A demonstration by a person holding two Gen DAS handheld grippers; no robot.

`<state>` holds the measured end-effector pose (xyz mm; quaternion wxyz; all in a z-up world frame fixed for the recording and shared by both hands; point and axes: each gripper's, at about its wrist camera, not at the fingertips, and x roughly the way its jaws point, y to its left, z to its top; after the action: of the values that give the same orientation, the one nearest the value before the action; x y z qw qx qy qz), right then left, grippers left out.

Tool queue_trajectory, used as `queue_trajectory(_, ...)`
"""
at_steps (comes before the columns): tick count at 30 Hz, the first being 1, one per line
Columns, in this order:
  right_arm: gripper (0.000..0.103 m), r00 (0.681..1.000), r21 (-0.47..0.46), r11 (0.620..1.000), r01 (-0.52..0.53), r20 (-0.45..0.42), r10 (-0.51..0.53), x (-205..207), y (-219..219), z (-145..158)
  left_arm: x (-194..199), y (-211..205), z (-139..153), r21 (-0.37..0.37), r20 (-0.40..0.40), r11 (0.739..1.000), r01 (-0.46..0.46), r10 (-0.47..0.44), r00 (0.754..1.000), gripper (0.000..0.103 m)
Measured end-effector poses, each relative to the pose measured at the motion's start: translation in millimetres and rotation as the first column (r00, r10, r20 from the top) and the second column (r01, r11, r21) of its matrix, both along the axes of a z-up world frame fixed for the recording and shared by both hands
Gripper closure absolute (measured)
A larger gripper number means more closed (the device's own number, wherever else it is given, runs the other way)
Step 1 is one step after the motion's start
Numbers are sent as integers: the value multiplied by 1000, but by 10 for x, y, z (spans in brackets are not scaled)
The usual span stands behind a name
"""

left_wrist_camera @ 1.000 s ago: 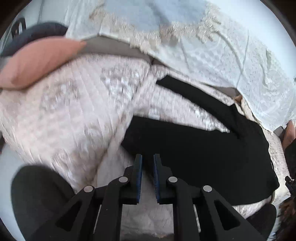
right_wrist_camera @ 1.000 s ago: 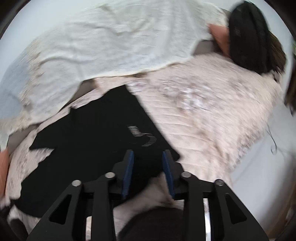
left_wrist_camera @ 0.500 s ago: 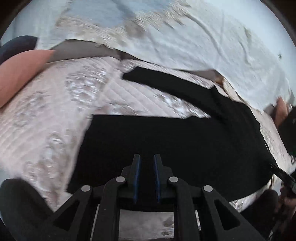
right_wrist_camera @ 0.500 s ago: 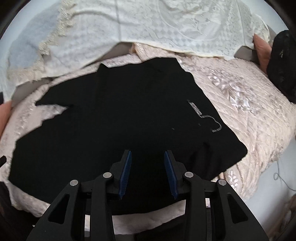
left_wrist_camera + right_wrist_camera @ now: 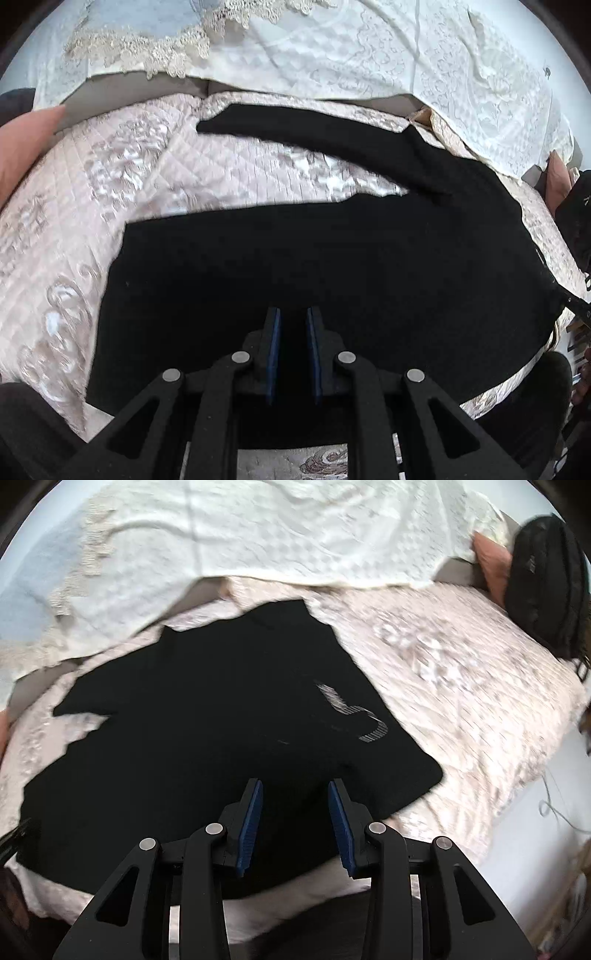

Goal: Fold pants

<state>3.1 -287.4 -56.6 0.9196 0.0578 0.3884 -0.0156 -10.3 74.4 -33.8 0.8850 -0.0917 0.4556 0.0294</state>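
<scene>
Two grippers above black pants spread on quilted cover: left gripper narrowly parted, right gripper spread wide, neither pinching cloth.

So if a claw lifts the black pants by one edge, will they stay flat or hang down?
The black pants probably hang limp: they lie flat and follow the quilted cover closely. They likely drag rather than slide freely, since the quilt looks textured. The far leg lies apart from the near one, so it may trail behind.
</scene>
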Motion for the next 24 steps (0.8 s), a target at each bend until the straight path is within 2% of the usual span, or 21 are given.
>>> queue_trajectory(6,65,989,-17,989,-144,25,145,46,486,105,-22,-43,273,15,74,1000,16,-17,997,87)
queue_trajectory(10,61,974,-38,974,-225,30,226,38,781,136,-45,-101,362,10,98,999,38,-39,994,87)
queue_trajectory(15,60,962,-45,961,-271,24,273,25,995,154,2,-130,414,-4,111,999,52,-51,992,87)
queue_trajectory(18,60,957,-57,956,-288,27,290,62,1082,168,4,-127,438,-9,122,998,58,-57,991,76)
queue_trajectory(24,59,946,-61,946,-319,36,321,72,1179,213,25,-142,426,-9,120,997,77,-75,990,74)
